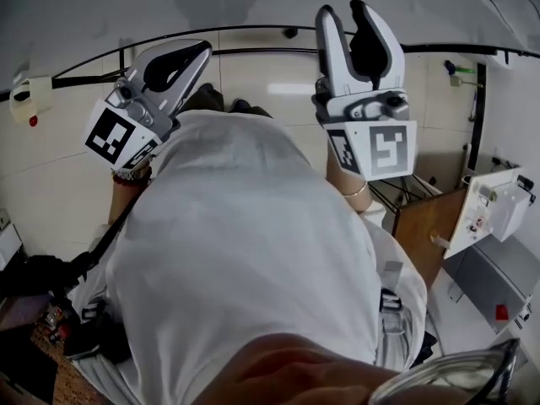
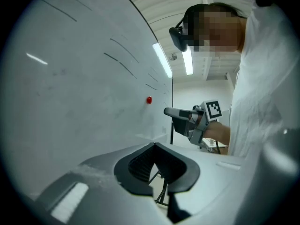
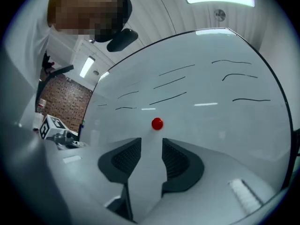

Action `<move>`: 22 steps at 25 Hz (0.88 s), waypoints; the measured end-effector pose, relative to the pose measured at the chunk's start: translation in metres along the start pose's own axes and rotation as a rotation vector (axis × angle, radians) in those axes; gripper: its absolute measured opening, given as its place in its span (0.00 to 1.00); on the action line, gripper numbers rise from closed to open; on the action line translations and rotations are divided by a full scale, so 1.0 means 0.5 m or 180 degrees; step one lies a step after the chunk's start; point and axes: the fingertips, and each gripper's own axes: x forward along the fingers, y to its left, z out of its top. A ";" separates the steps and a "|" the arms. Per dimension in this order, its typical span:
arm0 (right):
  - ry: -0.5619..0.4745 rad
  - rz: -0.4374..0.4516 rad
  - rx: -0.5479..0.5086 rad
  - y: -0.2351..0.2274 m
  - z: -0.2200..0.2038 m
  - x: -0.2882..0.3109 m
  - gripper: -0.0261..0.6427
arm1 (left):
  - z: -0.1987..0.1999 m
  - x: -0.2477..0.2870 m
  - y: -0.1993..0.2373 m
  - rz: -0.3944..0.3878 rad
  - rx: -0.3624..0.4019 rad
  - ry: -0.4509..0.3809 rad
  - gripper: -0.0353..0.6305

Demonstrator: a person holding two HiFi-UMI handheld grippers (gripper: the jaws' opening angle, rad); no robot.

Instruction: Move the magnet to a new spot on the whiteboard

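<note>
while the single small, round, glossy red magnet sits on the shiny white whiteboard just beyond the tips of the right gripper, that gripper's two smooth grey jaws stand apart, with bare board showing between their dark ribbed pads. the left gripper has its jaws pressed together on nothing and is held well apart from the magnet. several thin black pen strokes cross the board above the magnet, and the person's white garment fills the head view below the two raised grippers.
</note>
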 end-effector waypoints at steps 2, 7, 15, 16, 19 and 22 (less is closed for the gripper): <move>-0.0054 -0.0134 -0.0086 -0.017 0.029 0.020 0.24 | 0.005 0.015 -0.005 -0.0050 -0.0004 -0.0006 0.06; -0.0120 -0.0450 -0.0358 -0.054 0.080 0.042 0.25 | 0.017 0.042 -0.022 -0.0205 0.0066 -0.0028 0.06; 0.0058 -0.0725 -0.0560 0.001 0.032 0.162 0.26 | -0.006 -0.024 0.117 -0.0313 -0.0027 -0.0072 0.06; 0.0062 -0.0754 -0.0570 0.001 0.034 0.163 0.26 | -0.006 -0.025 0.119 -0.0334 -0.0028 -0.0070 0.06; 0.0118 -0.0863 -0.0589 0.008 0.026 0.173 0.26 | -0.023 -0.031 0.135 -0.0409 -0.0012 -0.0024 0.06; 0.0175 -0.1066 -0.0598 0.007 0.034 0.165 0.25 | -0.017 -0.029 0.136 -0.0529 -0.0106 -0.0118 0.06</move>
